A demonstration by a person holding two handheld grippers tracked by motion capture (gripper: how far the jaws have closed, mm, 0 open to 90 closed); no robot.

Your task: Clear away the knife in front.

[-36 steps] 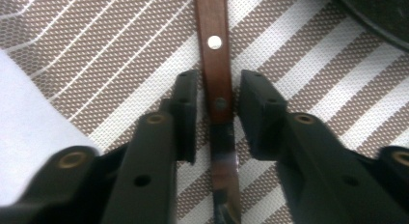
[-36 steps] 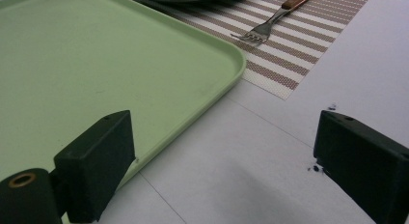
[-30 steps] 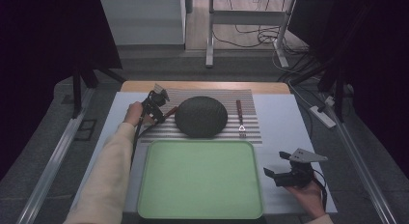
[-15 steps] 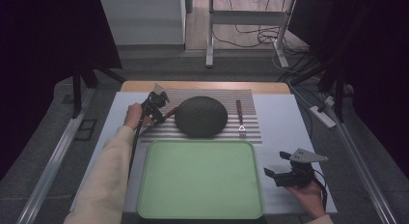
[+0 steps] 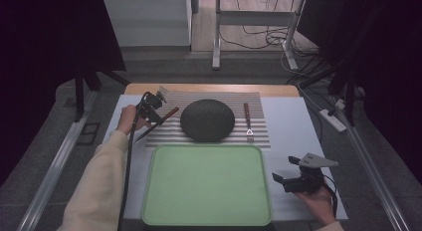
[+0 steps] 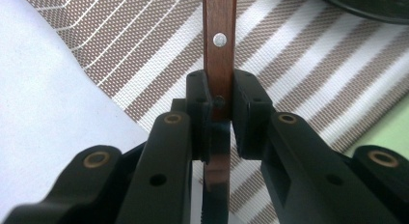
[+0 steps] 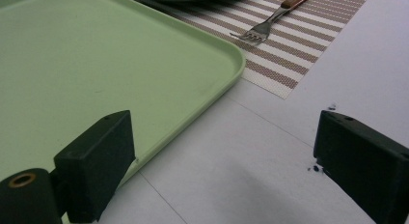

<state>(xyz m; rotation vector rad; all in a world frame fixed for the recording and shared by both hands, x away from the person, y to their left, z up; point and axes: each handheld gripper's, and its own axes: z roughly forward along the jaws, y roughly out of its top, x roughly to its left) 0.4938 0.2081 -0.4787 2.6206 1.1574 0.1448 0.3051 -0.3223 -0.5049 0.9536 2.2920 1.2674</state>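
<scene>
The left tongs (image 6: 219, 118) are clenched on a knife (image 5: 158, 122) with a wooden handle, at the left edge of the striped placemat (image 5: 259, 122), just left of the dark plate (image 5: 207, 119) and beyond the green tray (image 5: 206, 186). In the left gripper view the jaws press flat on either side of the riveted wood, close to where handle meets blade, which looks like the sensible place: the wood is stiff and gives the pads something to bite, while the polished steel blade would likely slip and twist. The knife should be light and rigid, but long, so held near one end it may swing or droop if the hold loosens; a hold nearer its balance point would steady it. The right tongs (image 7: 224, 151) are released, jaws wide apart, hovering over the bare white surface (image 7: 289, 151) beside the tray's near right corner, grasping nothing. A fork (image 7: 277, 16) lies on the mat right of the plate. Hard to judge: whether the knife is lifted or resting on the mat, since the blade tip is thin and dim in the high view and its lower part is cut off behind the jaws in the close view; the plate is cropped at the frame edge in both gripper views
</scene>
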